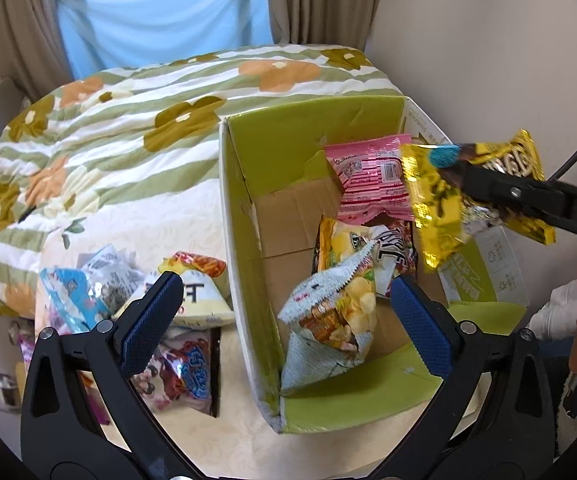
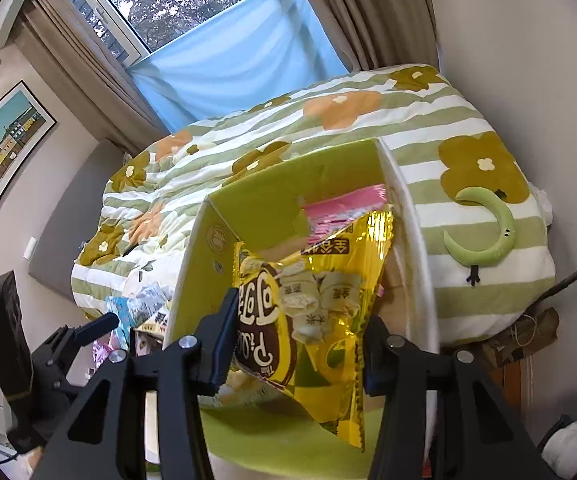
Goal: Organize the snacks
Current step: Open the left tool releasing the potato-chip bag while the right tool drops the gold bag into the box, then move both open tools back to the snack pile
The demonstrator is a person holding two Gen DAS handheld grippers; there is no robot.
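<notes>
A cardboard box [image 1: 240, 208] with green inner walls stands open on the bed and also fills the right wrist view [image 2: 196, 276]. Inside lie a pink packet [image 1: 368, 178], a pale blue chip bag [image 1: 328, 320] and other snacks. My right gripper [image 2: 296, 344] is shut on a gold and brown snack bag [image 2: 316, 292] and holds it above the box's right side; the bag also shows in the left wrist view [image 1: 436, 208]. My left gripper [image 1: 284, 312] is open and empty, straddling the box's left wall. Several loose snack packets [image 1: 136, 304] lie left of the box.
A green-striped flowered quilt [image 1: 128, 128] covers the bed behind the box. A green crescent toy [image 2: 488, 232] lies on the quilt right of the box. A wall runs along the right. Curtains and a window are behind the bed.
</notes>
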